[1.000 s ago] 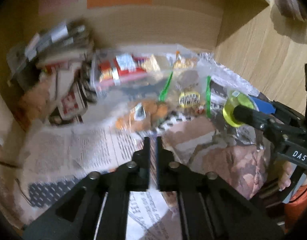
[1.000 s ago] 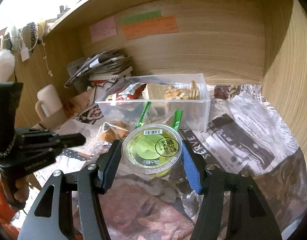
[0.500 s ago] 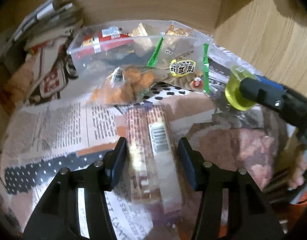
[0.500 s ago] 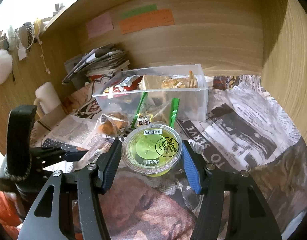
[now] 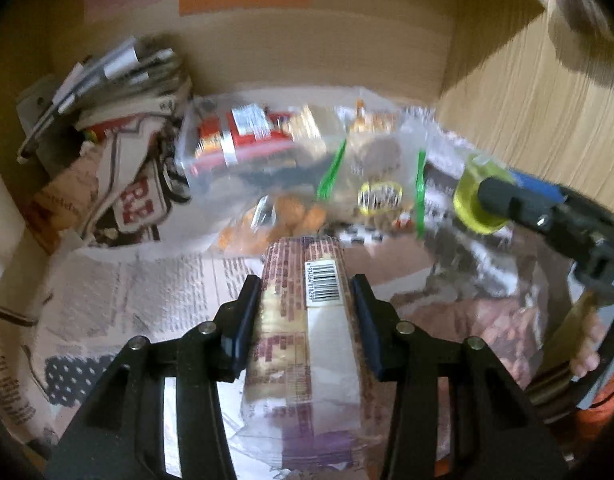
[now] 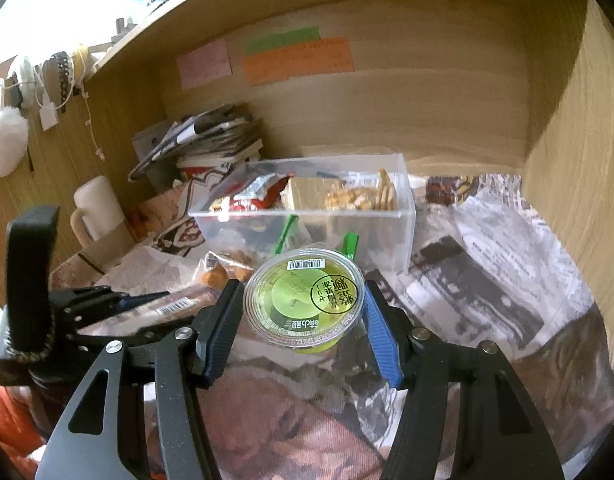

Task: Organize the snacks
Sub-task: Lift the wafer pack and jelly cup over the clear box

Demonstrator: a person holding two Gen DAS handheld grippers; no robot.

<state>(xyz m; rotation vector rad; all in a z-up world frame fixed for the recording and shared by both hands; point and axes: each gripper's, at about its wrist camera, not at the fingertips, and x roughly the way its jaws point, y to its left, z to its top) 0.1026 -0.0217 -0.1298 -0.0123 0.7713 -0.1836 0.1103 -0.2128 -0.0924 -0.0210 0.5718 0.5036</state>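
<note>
My left gripper [image 5: 306, 300] is shut on a long brown-and-cream snack pack [image 5: 307, 320] with a barcode label, held above the newspaper. It also shows in the right wrist view [image 6: 179, 304]. My right gripper [image 6: 303, 312] is shut on a green jelly cup [image 6: 305, 300] with a clear lid; the cup shows in the left wrist view [image 5: 477, 200]. A clear plastic box [image 6: 371, 232] holding several snack packets stands behind both grippers, also in the left wrist view [image 5: 211, 168]. A bag of orange snacks [image 5: 287, 216] and a green-edged packet [image 5: 379, 196] lie in front of the box.
Newspaper [image 6: 487, 264] covers the desk. A pile of magazines [image 6: 203, 136] and a white mug [image 6: 97, 208] stand at the left. Wooden walls close the back [image 6: 387, 112] and the right side [image 6: 579, 152].
My left gripper opened, went around the long snack pack and shut on it, then lifted it. My right gripper kept hold of the jelly cup and stayed almost still.
</note>
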